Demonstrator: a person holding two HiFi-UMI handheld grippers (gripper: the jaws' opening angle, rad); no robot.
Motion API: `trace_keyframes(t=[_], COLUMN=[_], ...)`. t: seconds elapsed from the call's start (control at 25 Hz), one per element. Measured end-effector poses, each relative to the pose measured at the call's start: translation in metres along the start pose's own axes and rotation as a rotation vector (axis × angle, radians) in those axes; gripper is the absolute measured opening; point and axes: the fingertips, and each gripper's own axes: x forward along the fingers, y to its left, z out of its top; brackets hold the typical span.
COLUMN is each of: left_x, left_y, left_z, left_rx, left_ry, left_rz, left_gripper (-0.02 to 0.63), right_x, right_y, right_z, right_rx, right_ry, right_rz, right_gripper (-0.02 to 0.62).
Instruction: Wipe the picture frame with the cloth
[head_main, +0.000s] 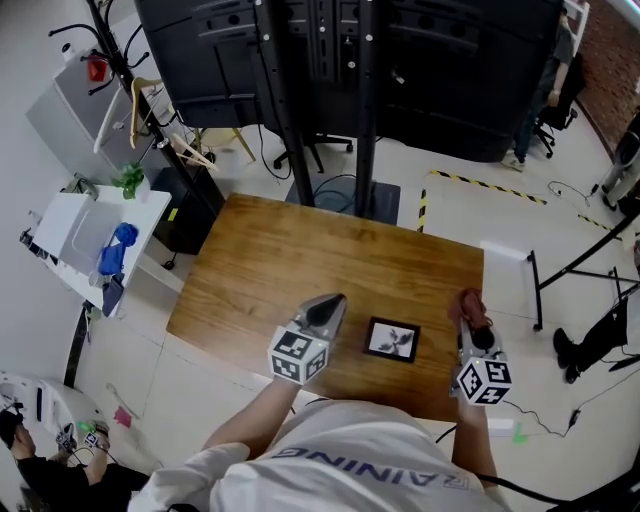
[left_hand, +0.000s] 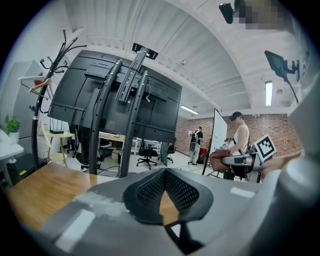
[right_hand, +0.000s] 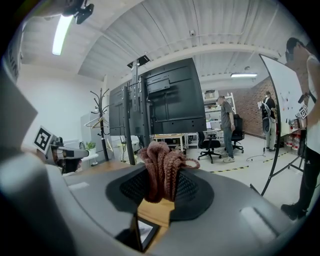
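A small black picture frame (head_main: 391, 340) with a pale picture lies flat on the wooden table (head_main: 300, 260), near its front edge. My left gripper (head_main: 332, 302) hovers just left of the frame, its jaws shut with nothing between them (left_hand: 165, 174). To the right of the frame is my right gripper (head_main: 470, 303), shut on a bunched reddish-brown knitted cloth (right_hand: 162, 169). The cloth (head_main: 471, 302) sticks up past the fingertips. In the right gripper view, a corner of the frame (right_hand: 146, 232) shows low between the jaws.
A large black screen on a wheeled stand (head_main: 340, 60) rises behind the table. A coat rack (head_main: 130, 90) and a white side table (head_main: 90, 235) stand to the left. Tripod legs (head_main: 580, 265) and cables lie to the right. Other people stand far off (right_hand: 226, 127).
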Motion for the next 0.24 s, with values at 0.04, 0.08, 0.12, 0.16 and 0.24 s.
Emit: trace_keyframes(t=[0.04, 0.08, 0.12, 0.16, 0.24], left_x=[0.0014, 0.0025, 0.0031, 0.0032, 0.0026], left_y=[-0.0007, -0.0017, -0.0026, -0.0032, -0.0042], left_z=[-0.0012, -0.0024, -0.0036, -0.0047, -0.0069], left_rx=[0.001, 0.0, -0.003, -0.007, -0.017], left_ry=[0.002, 0.005, 0.006, 0.007, 0.007], left_rz=[-0.002, -0.005, -0.006, -0.007, -0.006], left_gripper=[0.006, 0.006, 0.006, 0.006, 0.006], right_x=[0.001, 0.0017, 0.0019, 0.0019, 0.0018], right_y=[0.0009, 0.002, 0.0033, 0.0048, 0.0079], right_z=[-0.0004, -0.0005, -0.0006, -0.0007, -0.0009], right_rx=[0.001, 0.002, 0.001, 0.0, -0.007], right_ry=[0.0, 0.0, -0.001, -0.001, 0.0], right_rz=[0.002, 0.003, 0.005, 0.007, 0.01], right_gripper=[0.115, 0.115, 0.115, 0.115, 0.115])
